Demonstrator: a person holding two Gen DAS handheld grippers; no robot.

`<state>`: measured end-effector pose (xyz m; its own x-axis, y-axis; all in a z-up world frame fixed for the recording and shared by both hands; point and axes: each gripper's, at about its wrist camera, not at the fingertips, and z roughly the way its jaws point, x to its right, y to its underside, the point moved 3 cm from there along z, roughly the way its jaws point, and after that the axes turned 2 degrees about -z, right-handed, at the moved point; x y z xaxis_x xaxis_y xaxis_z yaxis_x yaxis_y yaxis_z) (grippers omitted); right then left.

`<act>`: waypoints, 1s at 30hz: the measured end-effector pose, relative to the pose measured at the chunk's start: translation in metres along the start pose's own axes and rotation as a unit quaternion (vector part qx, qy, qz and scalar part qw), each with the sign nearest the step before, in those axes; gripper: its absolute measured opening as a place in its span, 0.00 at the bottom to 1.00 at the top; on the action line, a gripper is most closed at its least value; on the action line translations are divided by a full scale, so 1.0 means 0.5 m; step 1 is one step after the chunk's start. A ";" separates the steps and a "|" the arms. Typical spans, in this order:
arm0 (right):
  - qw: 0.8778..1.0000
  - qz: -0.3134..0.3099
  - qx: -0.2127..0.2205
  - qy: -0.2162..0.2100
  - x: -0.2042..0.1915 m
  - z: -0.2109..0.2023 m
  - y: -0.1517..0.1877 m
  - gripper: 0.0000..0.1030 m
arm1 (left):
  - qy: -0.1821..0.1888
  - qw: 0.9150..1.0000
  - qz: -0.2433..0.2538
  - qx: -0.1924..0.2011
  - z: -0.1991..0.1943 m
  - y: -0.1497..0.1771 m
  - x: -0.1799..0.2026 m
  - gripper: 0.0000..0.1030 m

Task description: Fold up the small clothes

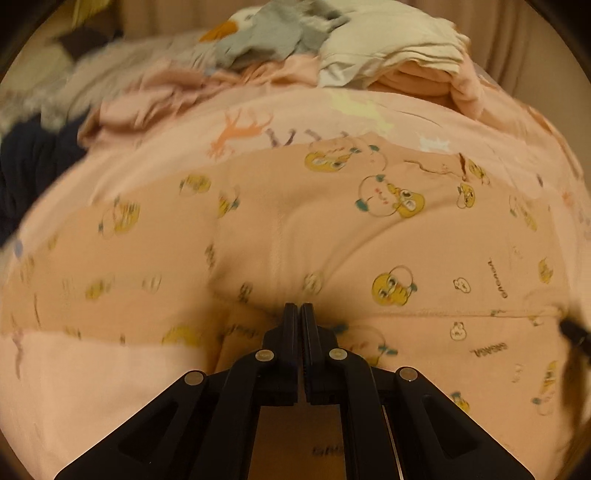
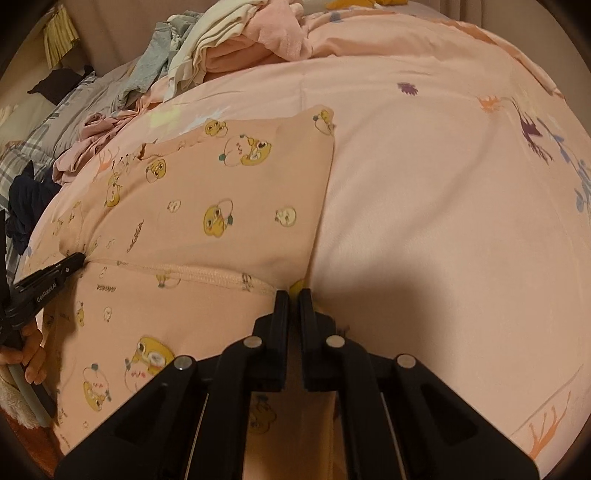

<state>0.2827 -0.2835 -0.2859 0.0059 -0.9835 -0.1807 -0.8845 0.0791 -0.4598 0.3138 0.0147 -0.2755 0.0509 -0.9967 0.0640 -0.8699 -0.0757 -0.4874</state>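
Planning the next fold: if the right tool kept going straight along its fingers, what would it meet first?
The peach cartoon-print garment: the right tool is shut at its corner hem, and the pink bedsheet seems to lie directly beneath, though depth is hard to judge.

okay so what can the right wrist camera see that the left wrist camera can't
Only the right wrist view shows the garment's right edge, the bare bedsheet beyond it, and the hand holding the left gripper. Only the left wrist view shows the grey stuffed toy with an orange beak. Both show the peach cartoon-print garment, the clothes pile behind it, and the right gripper, shut at the garment's hem.
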 end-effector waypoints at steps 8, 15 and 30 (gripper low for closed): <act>1.000 -0.015 -0.009 -0.005 -0.005 -0.047 -0.011 0.07 | 0.077 0.994 -0.056 0.052 -0.102 -0.037 -0.038 0.06; 0.997 0.038 0.026 -0.059 -0.012 -0.029 -0.139 0.07 | 0.118 0.990 -0.064 -0.038 0.037 -0.090 0.005 0.06; 0.998 0.063 -0.002 -0.017 0.038 0.023 -0.109 0.11 | 0.097 0.992 -0.072 0.032 -0.070 -0.015 -0.132 0.07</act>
<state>0.3363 -0.3046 -0.2743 -0.0908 -0.9597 -0.2661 -0.8809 0.2020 -0.4279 0.2997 0.0822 -0.2457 0.0706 -0.9511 0.3009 -0.8277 -0.2242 -0.5145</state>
